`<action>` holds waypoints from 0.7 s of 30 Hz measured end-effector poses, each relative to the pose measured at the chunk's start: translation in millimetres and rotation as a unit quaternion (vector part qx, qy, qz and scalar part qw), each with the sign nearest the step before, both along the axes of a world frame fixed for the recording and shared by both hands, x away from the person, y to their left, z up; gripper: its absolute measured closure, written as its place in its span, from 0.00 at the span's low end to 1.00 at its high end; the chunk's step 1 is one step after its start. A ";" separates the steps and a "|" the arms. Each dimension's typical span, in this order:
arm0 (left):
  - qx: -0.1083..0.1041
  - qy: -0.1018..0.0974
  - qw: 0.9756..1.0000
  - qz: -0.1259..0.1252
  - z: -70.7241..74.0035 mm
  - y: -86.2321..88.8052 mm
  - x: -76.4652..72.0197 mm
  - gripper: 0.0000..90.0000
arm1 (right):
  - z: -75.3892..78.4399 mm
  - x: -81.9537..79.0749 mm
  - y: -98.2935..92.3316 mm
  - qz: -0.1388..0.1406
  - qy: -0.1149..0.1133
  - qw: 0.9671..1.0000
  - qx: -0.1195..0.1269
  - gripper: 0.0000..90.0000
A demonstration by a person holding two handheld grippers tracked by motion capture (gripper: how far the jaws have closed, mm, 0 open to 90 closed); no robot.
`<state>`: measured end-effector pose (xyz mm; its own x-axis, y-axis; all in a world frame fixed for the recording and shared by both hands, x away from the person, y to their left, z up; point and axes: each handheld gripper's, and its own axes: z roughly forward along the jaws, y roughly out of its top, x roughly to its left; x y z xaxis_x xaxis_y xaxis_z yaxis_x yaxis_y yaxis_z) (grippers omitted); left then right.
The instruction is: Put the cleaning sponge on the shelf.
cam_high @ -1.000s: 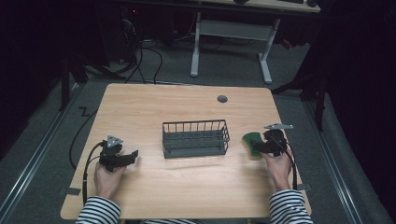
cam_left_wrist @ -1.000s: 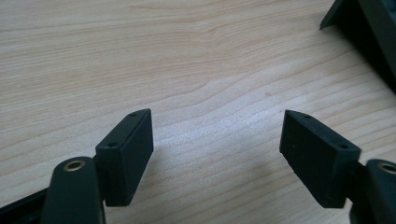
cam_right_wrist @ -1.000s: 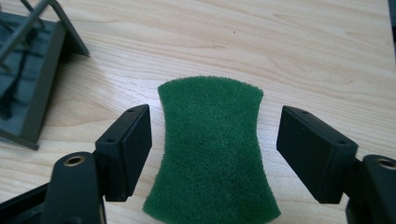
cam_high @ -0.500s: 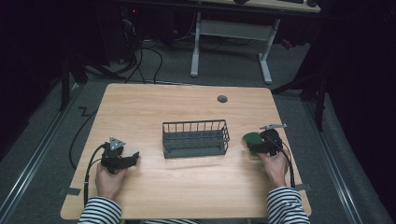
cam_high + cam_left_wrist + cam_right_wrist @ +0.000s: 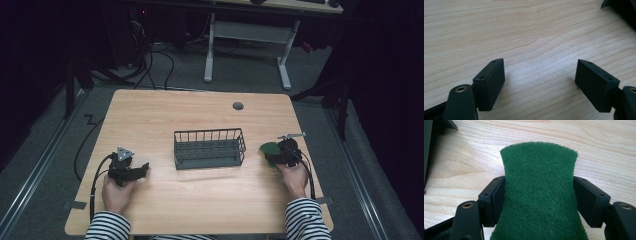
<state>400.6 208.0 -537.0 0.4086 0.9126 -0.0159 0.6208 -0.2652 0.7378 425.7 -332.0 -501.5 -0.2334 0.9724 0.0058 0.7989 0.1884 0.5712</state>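
Our right gripper point(image 5: 539, 195) has just been closing its jaws on the green scouring pad point(image 5: 539, 192), and in the right gripper view both black jaws press against the pad's edges, pinching it in at the waist, so we read it as grasped. The pad's long axis runs straight along the gripper, from between the jaws outward, and its free end points away from our hand over the wooden table point(image 5: 604, 142). In the high view the pad point(image 5: 269, 149) sits at the right side of the table, just right of the wire basket point(image 5: 209, 148), with its free end pointing left and slightly far, toward the basket's right end. Our left gripper point(image 5: 540, 75) rests low over bare wood at the near left, its jaws released, standing wide apart with nothing between them.
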 end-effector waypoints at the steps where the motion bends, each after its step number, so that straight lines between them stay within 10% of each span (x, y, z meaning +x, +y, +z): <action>1: 0.001 0.000 1.000 0.000 0.1 0.1 0.0 0.27 | 0.3 0.0 0.0 0.001 0.001 1.000 -0.001 0.34; 21: 0.000 0.000 1.000 0.003 0.0 -0.2 0.0 0.28 | 21.3 -14.7 -2.7 0.026 -0.040 0.998 0.037 0.35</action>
<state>400.6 207.8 -537.0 0.4037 0.9148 -0.0152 0.6216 -0.2621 0.7382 411.1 -334.7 -480.2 -0.2865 0.9565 0.0556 0.7405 0.1842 0.6463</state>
